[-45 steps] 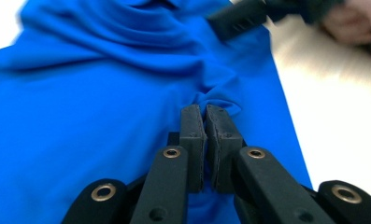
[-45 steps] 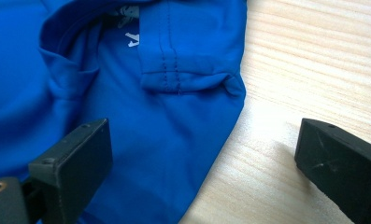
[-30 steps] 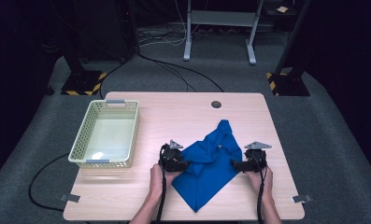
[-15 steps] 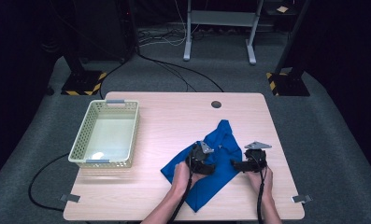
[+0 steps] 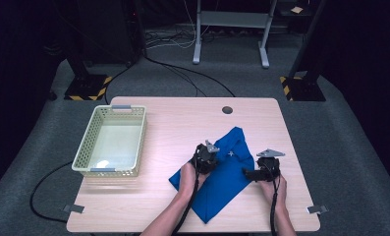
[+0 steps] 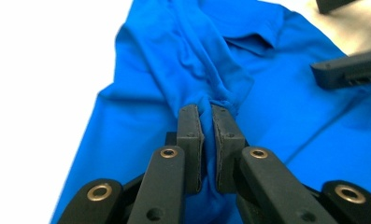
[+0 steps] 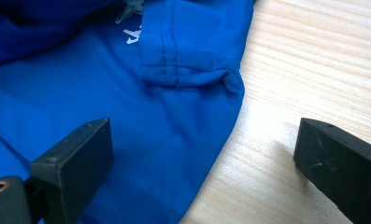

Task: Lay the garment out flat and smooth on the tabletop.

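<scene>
A blue shirt (image 5: 227,179) lies crumpled on the right half of the wooden table (image 5: 173,123). My left gripper (image 5: 208,157) sits over the shirt's middle. Its jaws have just been closing and now pinch a bunched fold of the blue shirt (image 6: 164,56) between the left gripper's (image 6: 206,116) pads. My right gripper (image 5: 249,172) rests at the shirt's right edge, jaws wide open. In the right gripper view the gripper (image 7: 204,137) straddles the hemmed edge of the blue shirt (image 7: 150,121) and bare table (image 7: 314,60), gripping nothing. The right gripper's jaws (image 6: 346,70) also show in the left gripper view.
An empty pale mesh basket (image 5: 82,157) stands on the table's left side. A round cable hole (image 5: 227,109) is near the far edge. Black stands and cables sit on the grey floor beyond the table.
The left gripper moved right from the shirt's left edge to its middle and closed on a fold. The right gripper has stayed in place.
</scene>
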### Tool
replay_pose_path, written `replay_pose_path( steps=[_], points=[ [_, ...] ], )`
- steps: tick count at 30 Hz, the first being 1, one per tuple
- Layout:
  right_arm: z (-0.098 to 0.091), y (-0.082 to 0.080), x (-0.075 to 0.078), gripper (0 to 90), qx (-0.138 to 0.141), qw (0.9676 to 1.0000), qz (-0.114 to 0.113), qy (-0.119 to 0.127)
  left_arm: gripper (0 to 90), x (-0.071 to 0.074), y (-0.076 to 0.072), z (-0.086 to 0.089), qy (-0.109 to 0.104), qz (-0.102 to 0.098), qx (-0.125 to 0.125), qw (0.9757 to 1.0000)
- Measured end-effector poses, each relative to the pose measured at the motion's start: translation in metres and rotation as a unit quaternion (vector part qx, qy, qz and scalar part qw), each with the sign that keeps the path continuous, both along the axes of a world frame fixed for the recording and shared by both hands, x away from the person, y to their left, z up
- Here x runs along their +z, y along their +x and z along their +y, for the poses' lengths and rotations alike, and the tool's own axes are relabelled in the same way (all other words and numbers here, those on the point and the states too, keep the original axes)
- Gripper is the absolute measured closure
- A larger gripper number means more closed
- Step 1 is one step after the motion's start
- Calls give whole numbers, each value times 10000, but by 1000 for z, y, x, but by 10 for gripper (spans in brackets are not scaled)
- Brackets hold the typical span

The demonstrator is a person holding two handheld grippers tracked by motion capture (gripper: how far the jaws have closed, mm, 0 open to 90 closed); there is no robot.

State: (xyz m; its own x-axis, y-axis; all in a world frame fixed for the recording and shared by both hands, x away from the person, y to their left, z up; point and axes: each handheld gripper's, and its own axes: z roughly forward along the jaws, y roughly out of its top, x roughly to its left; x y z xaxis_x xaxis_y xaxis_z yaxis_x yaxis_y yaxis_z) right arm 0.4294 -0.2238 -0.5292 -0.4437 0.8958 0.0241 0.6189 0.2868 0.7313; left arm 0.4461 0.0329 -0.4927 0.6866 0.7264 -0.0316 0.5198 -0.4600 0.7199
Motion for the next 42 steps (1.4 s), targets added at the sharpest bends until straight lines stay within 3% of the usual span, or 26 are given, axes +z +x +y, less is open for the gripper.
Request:
replay_pose_path(
  steps=[3, 8, 20, 25, 31, 34, 40, 42],
  points=[
    [1, 0, 0, 41, -19, 10000, -4, -31, 839, 10, 14, 16, -227, 89, 170, 9996],
    [1, 0, 0, 41, -22, 10000, -7, -40, 840, 21, 26, 29, -326, 65, 310, 9990],
    [2, 0, 0, 40, -32, 10000, -10, -75, 842, 40, 70, 54, -60, 116, 626, 9980],
    [2, 0, 0, 38, -36, 10000, -8, -84, 842, 42, 94, 61, 122, 282, 789, 9964],
    [2, 0, 0, 38, -40, 10000, -8, -84, 841, 38, 126, 66, 370, 557, 1025, 9925],
    [2, 0, 0, 39, -43, 10000, -7, -81, 840, 35, 134, 66, 486, 630, 1065, 9911],
    [2, 0, 0, 38, -50, 10000, -4, -81, 791, 23, 152, 70, 701, 809, 1353, 9850],
    [2, 0, 0, 38, -48, 10000, -4, -80, 718, 19, 155, 72, 781, 892, 1461, 9821]
  ],
)
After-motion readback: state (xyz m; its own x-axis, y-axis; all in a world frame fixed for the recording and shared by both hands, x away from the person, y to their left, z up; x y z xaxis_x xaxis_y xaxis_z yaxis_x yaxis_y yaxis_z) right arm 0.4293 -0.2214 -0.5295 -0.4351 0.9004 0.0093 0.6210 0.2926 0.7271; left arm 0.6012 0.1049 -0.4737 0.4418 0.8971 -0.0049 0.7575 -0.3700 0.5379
